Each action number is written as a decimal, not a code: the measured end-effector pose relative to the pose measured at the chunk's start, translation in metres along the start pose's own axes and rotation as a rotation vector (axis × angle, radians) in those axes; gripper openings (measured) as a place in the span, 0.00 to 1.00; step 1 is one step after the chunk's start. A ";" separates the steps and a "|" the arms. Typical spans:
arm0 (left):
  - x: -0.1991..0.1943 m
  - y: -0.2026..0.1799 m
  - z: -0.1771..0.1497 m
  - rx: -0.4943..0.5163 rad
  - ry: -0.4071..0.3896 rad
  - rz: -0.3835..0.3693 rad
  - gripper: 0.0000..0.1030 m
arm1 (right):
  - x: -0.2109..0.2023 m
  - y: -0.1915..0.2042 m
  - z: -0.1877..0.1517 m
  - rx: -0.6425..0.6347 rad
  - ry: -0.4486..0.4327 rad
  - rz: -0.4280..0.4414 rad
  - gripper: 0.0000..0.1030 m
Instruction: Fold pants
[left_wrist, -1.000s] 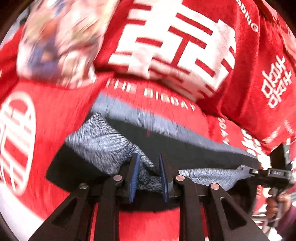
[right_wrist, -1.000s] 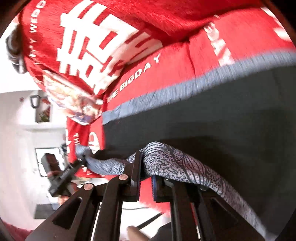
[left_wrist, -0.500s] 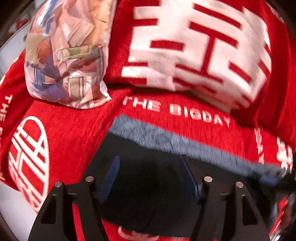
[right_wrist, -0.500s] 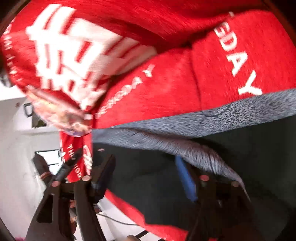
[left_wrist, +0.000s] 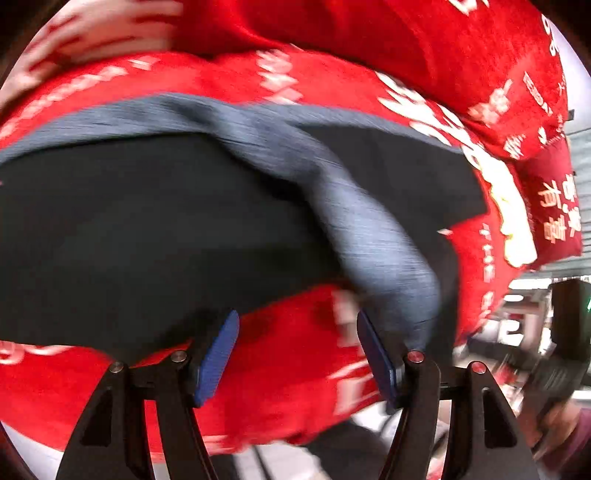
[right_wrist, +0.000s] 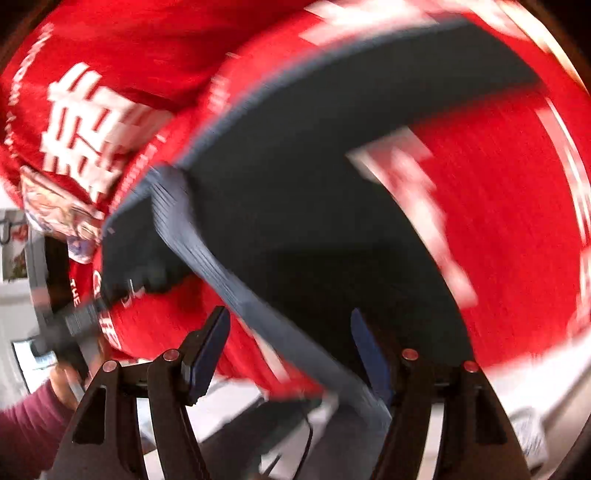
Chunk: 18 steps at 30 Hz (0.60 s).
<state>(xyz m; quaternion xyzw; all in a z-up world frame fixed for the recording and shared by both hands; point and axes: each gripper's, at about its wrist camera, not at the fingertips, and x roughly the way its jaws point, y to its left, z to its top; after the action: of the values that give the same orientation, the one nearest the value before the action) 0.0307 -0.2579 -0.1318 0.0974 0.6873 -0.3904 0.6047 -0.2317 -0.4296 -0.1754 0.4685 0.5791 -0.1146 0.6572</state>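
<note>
Both hand-held grippers, left (left_wrist: 297, 354) and right (right_wrist: 291, 352), gape empty over the dark pants (left_wrist: 147, 221) on the red blanket (left_wrist: 288, 362); grip the grey waistband (left_wrist: 373, 240) edge squarely, keeping layers aligned.

One pair of pants (left_wrist: 155, 229), two claws, perhaps one patterned pillow (right_wrist: 59, 214).

Black pants (left_wrist: 147, 221) (grey waistband (left_wrist: 369, 229) flopped across them) lie folded on red fabric.
</note>
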 end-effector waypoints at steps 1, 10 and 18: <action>0.006 -0.009 0.003 0.001 0.011 -0.021 0.66 | -0.001 -0.020 -0.014 0.043 0.029 0.012 0.69; 0.052 -0.050 0.005 0.091 0.114 0.007 0.66 | 0.061 -0.079 -0.088 0.234 0.134 0.123 0.69; 0.060 -0.058 0.009 0.146 0.119 -0.039 0.49 | 0.063 -0.095 -0.111 0.419 -0.046 0.225 0.03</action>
<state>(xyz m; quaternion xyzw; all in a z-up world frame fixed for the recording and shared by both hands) -0.0126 -0.3228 -0.1618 0.1511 0.6936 -0.4446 0.5463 -0.3512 -0.3732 -0.2637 0.6534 0.4719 -0.1688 0.5674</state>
